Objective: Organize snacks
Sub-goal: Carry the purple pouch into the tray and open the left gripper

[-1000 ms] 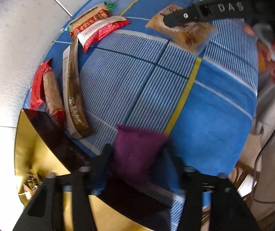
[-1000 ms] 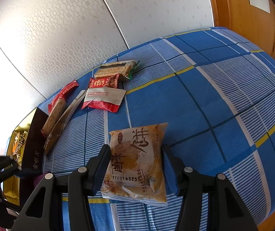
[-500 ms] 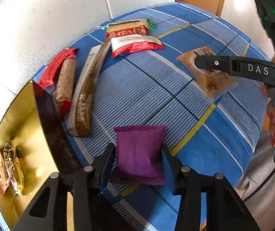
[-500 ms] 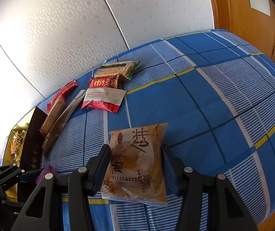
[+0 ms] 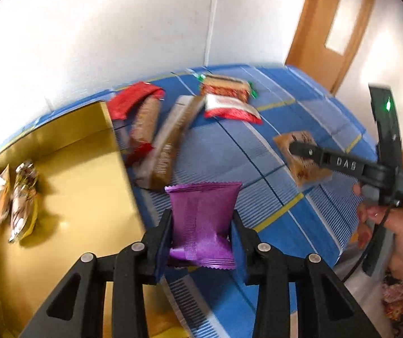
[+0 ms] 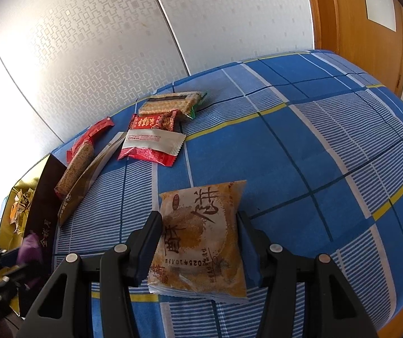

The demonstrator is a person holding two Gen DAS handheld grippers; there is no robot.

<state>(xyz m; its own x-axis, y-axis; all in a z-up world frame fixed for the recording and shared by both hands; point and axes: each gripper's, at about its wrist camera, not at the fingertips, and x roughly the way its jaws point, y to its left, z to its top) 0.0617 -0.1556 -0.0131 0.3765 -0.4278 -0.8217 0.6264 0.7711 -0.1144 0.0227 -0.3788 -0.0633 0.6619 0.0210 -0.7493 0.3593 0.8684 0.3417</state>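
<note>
I see a box at the left end of the bed. Two small packs lie side by side in the box. Just right of the box a snack bar and a long pack lie next to each other. Behind them, near the wall, a cracker pack lies behind a flat pack. A cake pack lies alone, nearer me and further right. My left gripper holds a pouch up, close to the box.

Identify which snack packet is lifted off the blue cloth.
The purple packet, pinched in the left gripper; every other packet lies flat on the cloth or in the gold box.
</note>
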